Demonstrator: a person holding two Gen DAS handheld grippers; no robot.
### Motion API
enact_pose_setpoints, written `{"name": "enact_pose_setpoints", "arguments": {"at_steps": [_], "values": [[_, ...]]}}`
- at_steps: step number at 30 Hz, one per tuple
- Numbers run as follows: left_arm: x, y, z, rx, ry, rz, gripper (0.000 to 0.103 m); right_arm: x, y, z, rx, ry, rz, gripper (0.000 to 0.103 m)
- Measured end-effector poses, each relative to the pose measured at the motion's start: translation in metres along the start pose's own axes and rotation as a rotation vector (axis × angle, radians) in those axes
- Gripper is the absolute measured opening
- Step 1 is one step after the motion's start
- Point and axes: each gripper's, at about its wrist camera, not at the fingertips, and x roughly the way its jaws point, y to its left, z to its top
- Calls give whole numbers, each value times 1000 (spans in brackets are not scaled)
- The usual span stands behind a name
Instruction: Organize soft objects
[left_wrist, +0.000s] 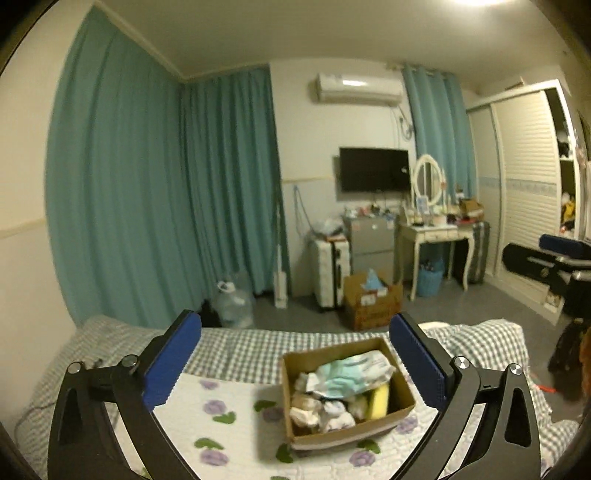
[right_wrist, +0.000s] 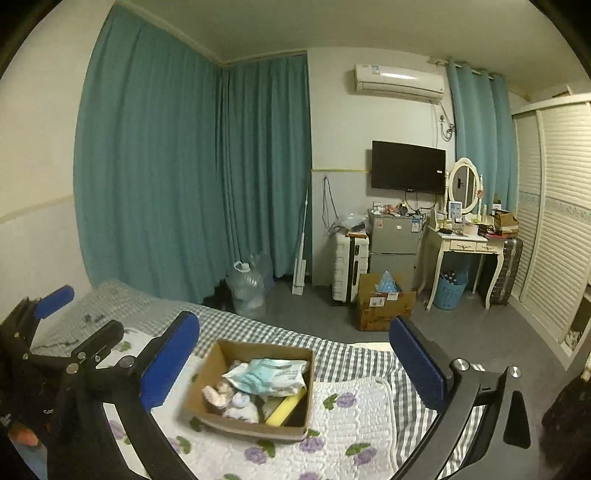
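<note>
A brown cardboard box (left_wrist: 400, 415) sits on the bed's floral quilt (left_wrist: 229, 435); it also shows in the right wrist view (right_wrist: 207, 369). Inside lie a pale green wipes pack (left_wrist: 351, 373), a yellow sponge (left_wrist: 380, 400) and white crumpled soft items (left_wrist: 325, 413). The pack (right_wrist: 269, 374) and sponge (right_wrist: 284, 410) also show in the right wrist view. My left gripper (left_wrist: 295, 365) is open and empty, held above and in front of the box. My right gripper (right_wrist: 295, 365) is open and empty, also above the box. The left gripper (right_wrist: 70, 325) appears at the left of the right wrist view.
A grey checked sheet (left_wrist: 243, 347) covers the bed. Beyond the bed's edge are a water jug (right_wrist: 247, 284), a floor cardboard box (right_wrist: 384, 306), a white suitcase (right_wrist: 349, 266), a small fridge (right_wrist: 393, 240) and a dressing table (right_wrist: 461, 247). A louvred wardrobe (right_wrist: 554, 236) stands at right.
</note>
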Motion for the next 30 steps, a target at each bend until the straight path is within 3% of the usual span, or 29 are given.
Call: {"name": "enact_pose_setpoints", "arguments": {"at_steps": [4,7,9,12,17,21,30], "values": [[-24,7,-33,-44,-25,-1,103,-23,-2,-29,28,-48,6,103],[-19,2,-61,-63,-30,6,103,-22,-1,-67,22,-87,64,103],[-8,1,-83,-54,-28,24,103,-8,0,-99,22,-111,47,103],[12,2,-110,-51,-20,60,103,21,2,-138,18,-78,52,103],[39,5,-154,-67,70,29,103,63,7,-182,-20,15,23,103],[48,2,-167,-69,124,39,103,78,8,-198,-25,74,2,103],[48,8,-171,-100,131,30,103,78,7,-196,-32,72,-25,103]]}}
